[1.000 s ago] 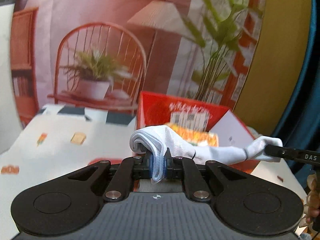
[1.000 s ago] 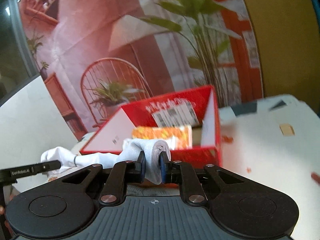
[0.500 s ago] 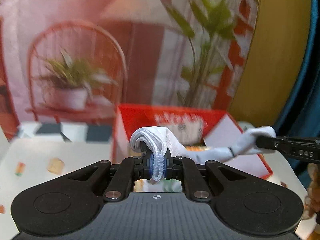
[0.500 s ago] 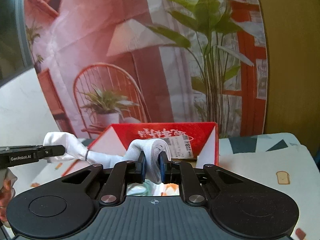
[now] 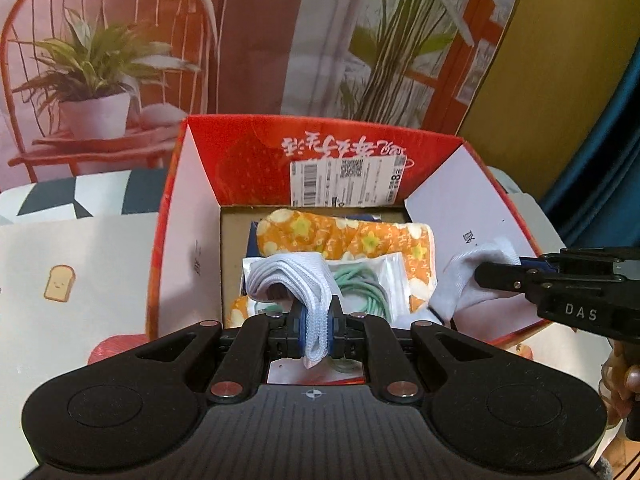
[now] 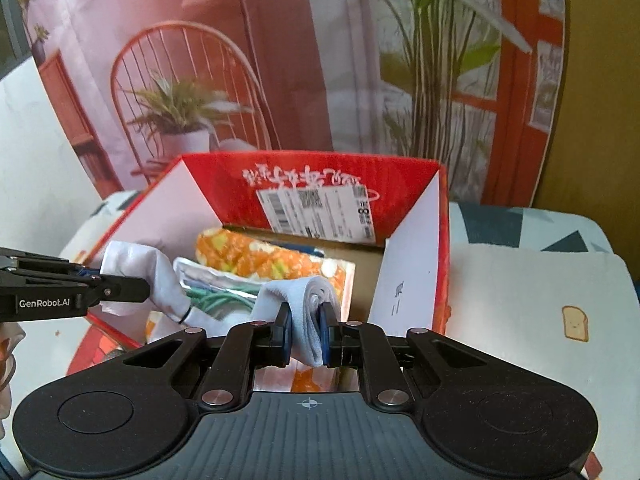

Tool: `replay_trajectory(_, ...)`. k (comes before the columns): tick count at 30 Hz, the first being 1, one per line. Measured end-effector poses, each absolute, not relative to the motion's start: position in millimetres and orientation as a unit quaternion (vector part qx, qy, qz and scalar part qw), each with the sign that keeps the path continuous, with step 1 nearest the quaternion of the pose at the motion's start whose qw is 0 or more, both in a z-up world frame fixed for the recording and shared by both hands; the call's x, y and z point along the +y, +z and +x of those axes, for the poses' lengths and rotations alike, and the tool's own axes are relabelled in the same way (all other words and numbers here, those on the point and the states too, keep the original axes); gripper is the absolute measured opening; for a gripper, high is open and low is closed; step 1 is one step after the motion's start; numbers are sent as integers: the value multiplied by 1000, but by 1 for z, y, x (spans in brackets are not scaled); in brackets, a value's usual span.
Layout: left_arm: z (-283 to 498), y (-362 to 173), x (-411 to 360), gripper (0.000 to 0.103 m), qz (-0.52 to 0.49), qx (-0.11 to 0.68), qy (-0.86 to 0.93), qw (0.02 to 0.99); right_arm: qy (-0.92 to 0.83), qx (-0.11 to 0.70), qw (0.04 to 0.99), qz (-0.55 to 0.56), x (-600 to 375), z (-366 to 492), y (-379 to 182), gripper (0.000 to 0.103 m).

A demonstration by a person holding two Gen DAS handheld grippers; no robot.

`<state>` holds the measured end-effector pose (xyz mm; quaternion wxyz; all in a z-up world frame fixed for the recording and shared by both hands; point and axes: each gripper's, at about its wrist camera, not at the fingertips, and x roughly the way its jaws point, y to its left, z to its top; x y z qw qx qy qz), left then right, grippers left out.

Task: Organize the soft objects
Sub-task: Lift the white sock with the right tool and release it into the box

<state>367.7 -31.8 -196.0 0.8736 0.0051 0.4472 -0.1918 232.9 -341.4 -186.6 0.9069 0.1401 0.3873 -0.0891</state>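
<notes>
White sock [image 5: 288, 276] is strung between both grippers, hanging over the open red box [image 5: 192, 184]. Left gripper [image 5: 316, 328] is clamped on one end, ribbed folded edge bunched between the blue pads; right gripper [image 6: 306, 330] is clamped on the other end, a rolled wad of fabric squeezed tight. Each shows up in the other's view too, pinching its end from the side. Neither pair of jaws has any visible gap beyond the cloth. The middle of the sock sags low into the box, above or maybe touching the contents, can't tell which. Box already holds an orange floral cloth [image 5: 360, 236] and a clear pouch with a green cable [image 5: 360, 280], sitting on a table with a toast-print cover [image 5: 60, 280]. Handling: the sock looks light, limp, zero stiffness, so it droops wherever unsupported and follows only the pinched points. Knit looks grippy, not slippery, nothing fragile, so a firm pinch is fine. Best holds are the thick bits, cuff or a folded bunch, as now; a single thin layer could slide out. Likely risk: a loose end draping over the box wall or snagging a flap on release.
</notes>
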Motion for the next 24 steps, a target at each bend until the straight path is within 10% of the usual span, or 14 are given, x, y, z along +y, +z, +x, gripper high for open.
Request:
replay_trajectory(7, 370, -196, -35, 14, 26, 440, -189, 877, -101, 395, 904, 128, -343, 240, -191, 14)
replay_trajectory(12, 367, -186, -34, 59, 45, 413, -192, 889, -119, 382, 912, 89, -340, 239, -187, 25)
replay_trajectory(24, 331, -151, -22, 73, 58, 339, -183, 921, -118, 307, 940, 88, -336, 211, -161, 47)
